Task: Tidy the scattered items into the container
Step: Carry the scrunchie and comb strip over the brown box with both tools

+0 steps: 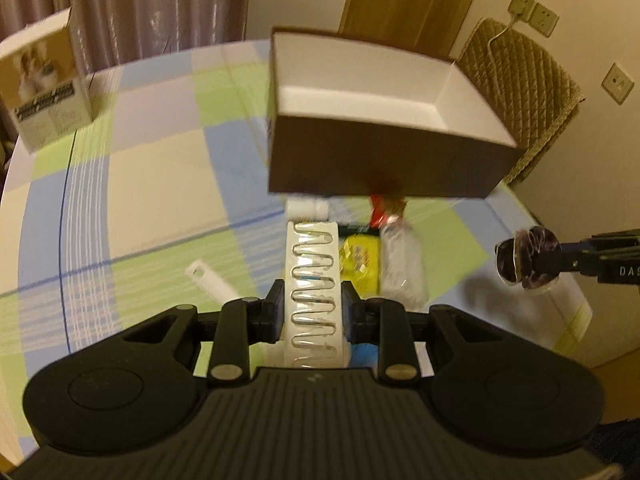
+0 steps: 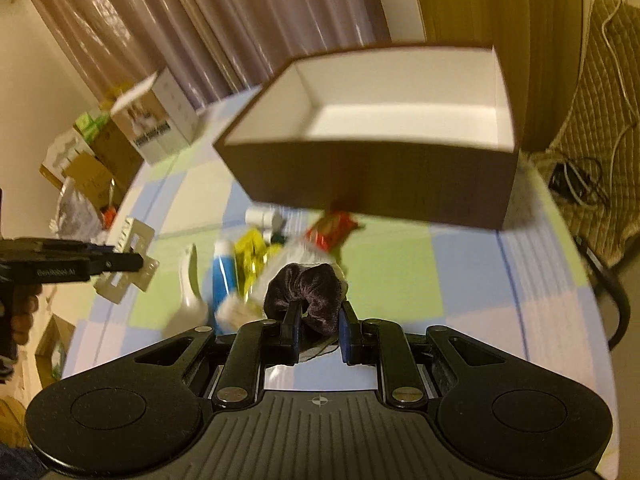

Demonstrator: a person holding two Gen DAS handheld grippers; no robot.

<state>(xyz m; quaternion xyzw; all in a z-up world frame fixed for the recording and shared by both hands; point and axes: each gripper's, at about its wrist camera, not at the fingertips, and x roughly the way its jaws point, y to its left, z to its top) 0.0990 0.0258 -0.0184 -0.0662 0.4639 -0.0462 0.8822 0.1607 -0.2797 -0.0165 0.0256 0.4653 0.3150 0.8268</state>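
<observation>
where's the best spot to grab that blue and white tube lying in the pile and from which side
Take the blue and white tube across its blue middle, coming down from above with one finger on each long side. It lies flat among the clutter, its near end under a pale wrapper, so the ends are poor holds. Both grippers are full now: the left gripper holds a blister card, the right gripper a dark scrunchie.

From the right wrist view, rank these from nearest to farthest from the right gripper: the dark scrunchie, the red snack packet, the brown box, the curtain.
1. Dark scrunchie: clamped in the right gripper.
2. Red snack packet: on the table ahead, just before the box.
3. Brown box: farther ahead, open and empty.
4. Curtain: behind the table, upper left.
</observation>
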